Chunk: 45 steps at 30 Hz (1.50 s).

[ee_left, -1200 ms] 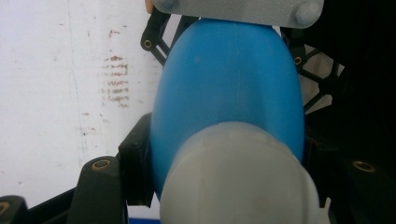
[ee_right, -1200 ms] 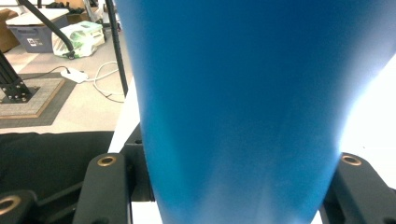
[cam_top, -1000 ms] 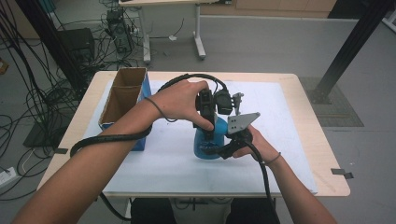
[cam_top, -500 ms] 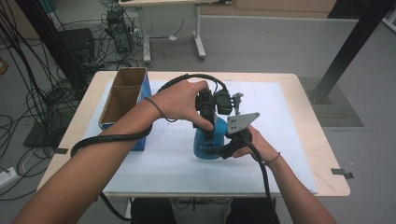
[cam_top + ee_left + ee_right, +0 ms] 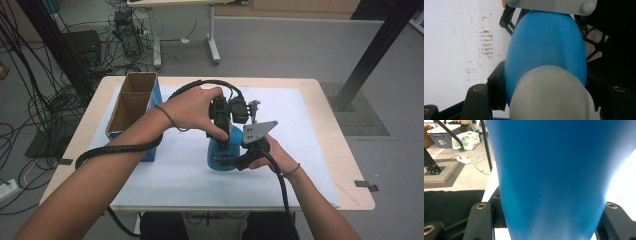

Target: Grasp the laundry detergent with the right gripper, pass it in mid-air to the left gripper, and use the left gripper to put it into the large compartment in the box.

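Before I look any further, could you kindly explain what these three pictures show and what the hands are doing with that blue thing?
There is no robot here: a person at a table holds a hand-held claw in each hand. The high view looks down from above the person's side. The other two pictures come from small cameras riding on each claw, looking along its black jaws.

On the white table cover stands a blue bottle, with an open cardboard box to its left.

The left claw comes from above and is shut on the blue bottle near its pale cap. The right claw is shut on the bottle's lower body from the side; its camera sees the blue wall close up.
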Tool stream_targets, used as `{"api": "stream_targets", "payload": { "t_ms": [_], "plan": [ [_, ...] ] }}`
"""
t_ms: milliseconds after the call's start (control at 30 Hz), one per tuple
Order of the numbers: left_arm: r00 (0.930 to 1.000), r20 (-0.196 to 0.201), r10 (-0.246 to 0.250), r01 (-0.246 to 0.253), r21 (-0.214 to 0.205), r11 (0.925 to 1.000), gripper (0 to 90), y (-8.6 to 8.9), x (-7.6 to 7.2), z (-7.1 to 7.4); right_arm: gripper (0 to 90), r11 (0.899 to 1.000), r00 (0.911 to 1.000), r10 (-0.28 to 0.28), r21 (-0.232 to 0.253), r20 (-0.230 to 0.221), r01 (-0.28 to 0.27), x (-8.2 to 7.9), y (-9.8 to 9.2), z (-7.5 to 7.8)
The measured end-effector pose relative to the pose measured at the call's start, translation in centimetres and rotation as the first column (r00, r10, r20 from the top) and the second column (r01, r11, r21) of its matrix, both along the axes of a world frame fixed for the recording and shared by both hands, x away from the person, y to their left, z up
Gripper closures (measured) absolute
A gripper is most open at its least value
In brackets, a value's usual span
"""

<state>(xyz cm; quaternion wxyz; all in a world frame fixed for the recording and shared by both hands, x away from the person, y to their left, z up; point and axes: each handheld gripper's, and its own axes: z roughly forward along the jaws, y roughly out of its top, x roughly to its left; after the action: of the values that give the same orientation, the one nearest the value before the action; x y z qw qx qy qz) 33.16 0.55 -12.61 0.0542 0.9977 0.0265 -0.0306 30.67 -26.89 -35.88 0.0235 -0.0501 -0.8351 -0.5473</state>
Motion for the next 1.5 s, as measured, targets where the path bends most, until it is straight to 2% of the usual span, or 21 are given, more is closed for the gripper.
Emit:
{"api": "stream_targets", "payload": {
  "t_ms": [667,1233,1333,1367,1433,1500],
  "plan": [
    [1.0,-0.001,0.007,-0.007,0.004,1.0,37.6,-0.05,-0.1,0.09,41.5,1.0,1.0,0.004,-0.008,0.001,-0.004,0.02,0.06,0.19],
    [0.9995,0.014,0.029,-0.029,-0.019,0.9994,37.8,0.36,-0.55,0.46,38.3,1.0,0.9999,-0.007,0.028,-0.007,0.007,-0.08,-0.31,-0.27],
    [0.9992,0.031,0.027,-0.027,-0.019,0.9995,37.9,0.33,-0.85,0.69,21.3,0.998,0.9981,-0.058,0.03,-0.024,0.058,-0.56,-0.48,-0.38],
    [0.9992,0.031,0.027,-0.027,-0.019,0.9995,37.9,0.33,-0.85,0.69,21.3,0.998,0.9981,-0.058,0.03,-0.024,0.058,-0.56,-0.48,-0.38],
    [0.9989,0.028,0.036,-0.036,-0.016,0.9992,37.9,0.3,-0.81,0.7,8.8,0.997,0.9961,-0.077,0.021,-0.043,0.078,-0.64,-0.57,-0.47],
    [0.9989,0.023,0.041,-0.04,-0.016,0.999,37.9,0.33,-0.71,0.6,4.6,0.997,0.9956,-0.075,0.019,-0.056,0.077,-0.63,-0.61,-0.46]
  ]
}}
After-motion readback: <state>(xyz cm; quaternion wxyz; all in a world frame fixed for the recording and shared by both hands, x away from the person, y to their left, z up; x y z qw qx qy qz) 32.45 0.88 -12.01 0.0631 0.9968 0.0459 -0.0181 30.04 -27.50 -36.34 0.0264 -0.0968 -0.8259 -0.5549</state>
